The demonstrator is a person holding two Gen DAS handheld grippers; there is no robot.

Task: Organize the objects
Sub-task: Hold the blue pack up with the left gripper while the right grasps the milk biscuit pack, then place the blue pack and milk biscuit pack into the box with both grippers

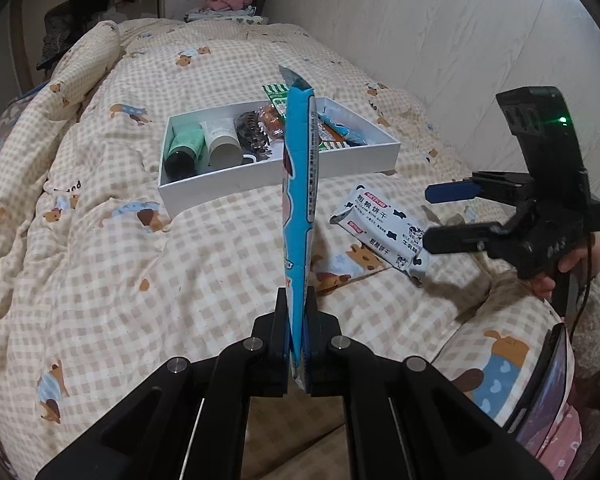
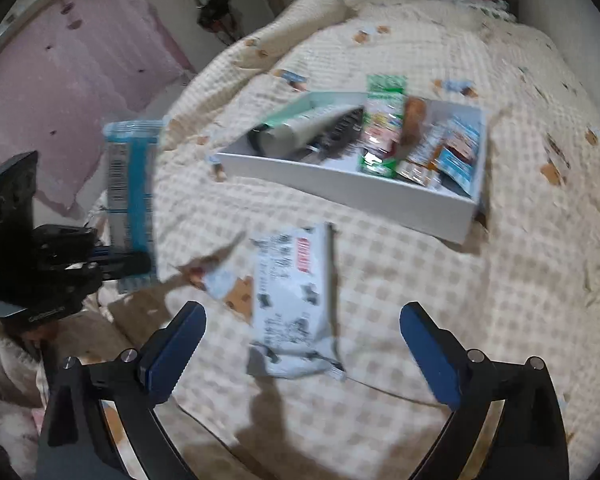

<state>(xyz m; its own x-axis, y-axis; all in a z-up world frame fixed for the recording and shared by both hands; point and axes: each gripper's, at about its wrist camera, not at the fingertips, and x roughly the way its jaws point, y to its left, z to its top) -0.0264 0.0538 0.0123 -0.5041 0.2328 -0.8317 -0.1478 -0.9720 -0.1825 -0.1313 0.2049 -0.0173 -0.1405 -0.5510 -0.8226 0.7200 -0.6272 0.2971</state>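
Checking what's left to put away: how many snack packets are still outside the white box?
2: a blue packet clamped upright in the left gripper, and a white biscuit packet lying on the quilt before the open right gripper. Others could be hidden.

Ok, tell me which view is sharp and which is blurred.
Left wrist view: sharp, the print on the white packet is readable, edges curve from the fisheye. Right wrist view: smeared by motion, the white box and the packet are soft.

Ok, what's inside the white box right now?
In the white box: a green tube, a white tube, a dark hair claw and snack packets. The held blue packet covers the middle; the bottom layer is hidden.
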